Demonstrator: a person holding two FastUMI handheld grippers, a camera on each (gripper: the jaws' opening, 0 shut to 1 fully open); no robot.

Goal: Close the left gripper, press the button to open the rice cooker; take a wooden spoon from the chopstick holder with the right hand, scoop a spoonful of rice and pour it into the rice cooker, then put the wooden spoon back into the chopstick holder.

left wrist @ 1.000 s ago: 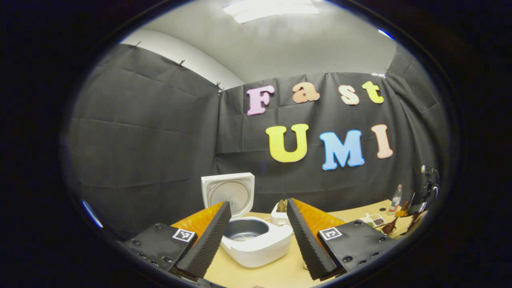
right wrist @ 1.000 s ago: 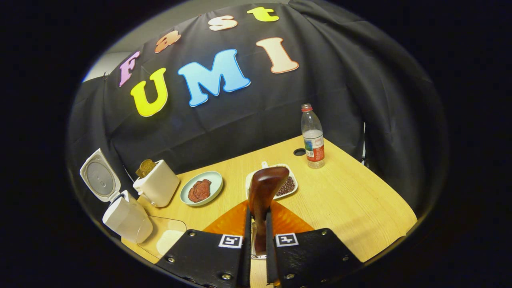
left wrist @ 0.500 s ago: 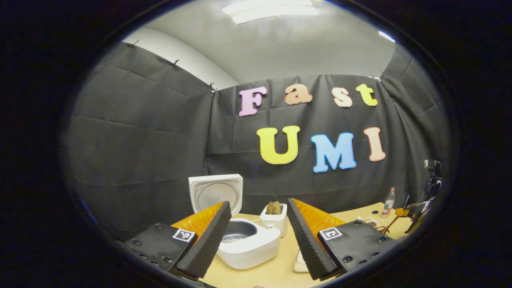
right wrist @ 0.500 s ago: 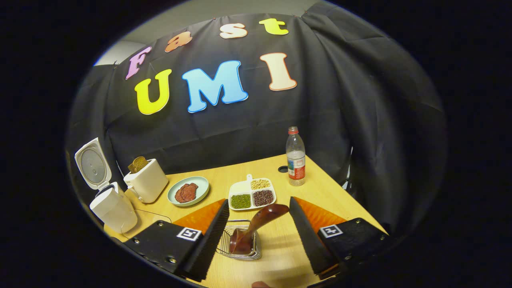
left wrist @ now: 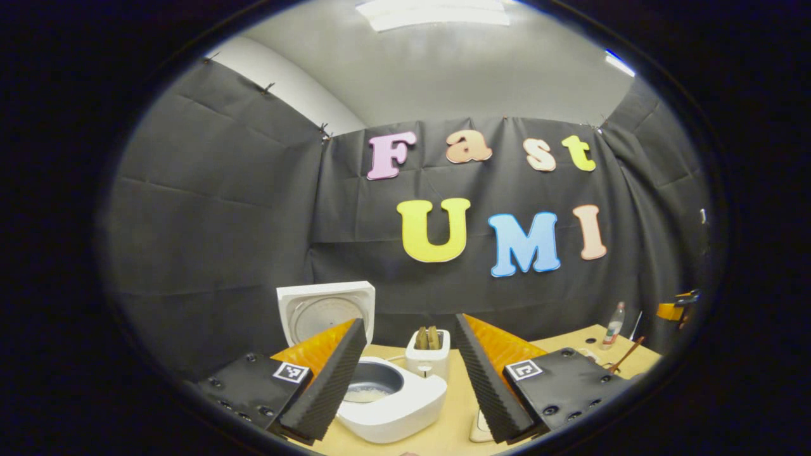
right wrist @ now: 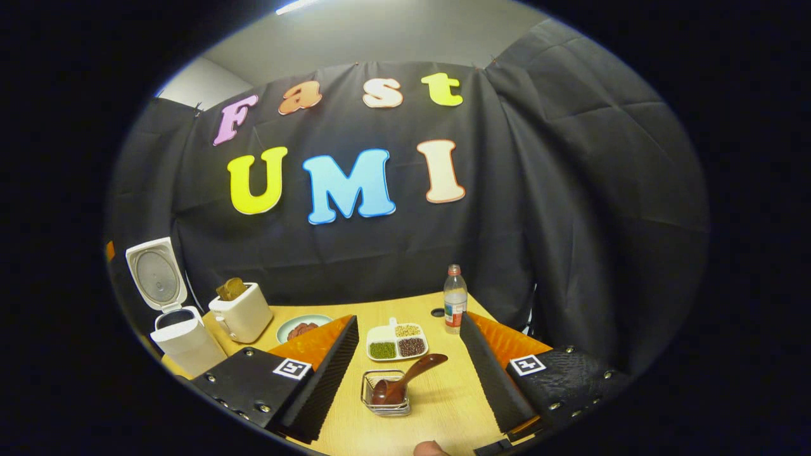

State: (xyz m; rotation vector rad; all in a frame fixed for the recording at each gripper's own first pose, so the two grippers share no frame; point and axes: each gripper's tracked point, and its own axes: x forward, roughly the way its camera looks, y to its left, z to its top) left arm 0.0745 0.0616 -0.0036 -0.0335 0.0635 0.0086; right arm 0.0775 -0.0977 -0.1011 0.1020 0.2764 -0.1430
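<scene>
**Between the right gripper's fingers: spoon back in holder, both grippers released**

Right gripper (right wrist: 405, 373) has its fingers spread wide, gripping nothing. Wooden spoon (right wrist: 405, 380) sits in the wire chopstick holder (right wrist: 385, 394) on the table (right wrist: 443, 405) between the fingers, touching neither; it leans right, one rounded end sticking up over the rim. Just beyond: divided dish (right wrist: 397, 341) of grains, bottle (right wrist: 454, 299) far right. To the left, a plate (right wrist: 298, 329), then a toaster (right wrist: 241, 310), then the rice cooker (right wrist: 177, 329), lid up.

Left gripper (left wrist: 408, 373) also spread apart, holding nothing. Rice cooker (left wrist: 389, 396) sits close ahead, left of centre, lid upright, some rice visible in the pot. Toaster (left wrist: 427, 351) just behind it.
</scene>
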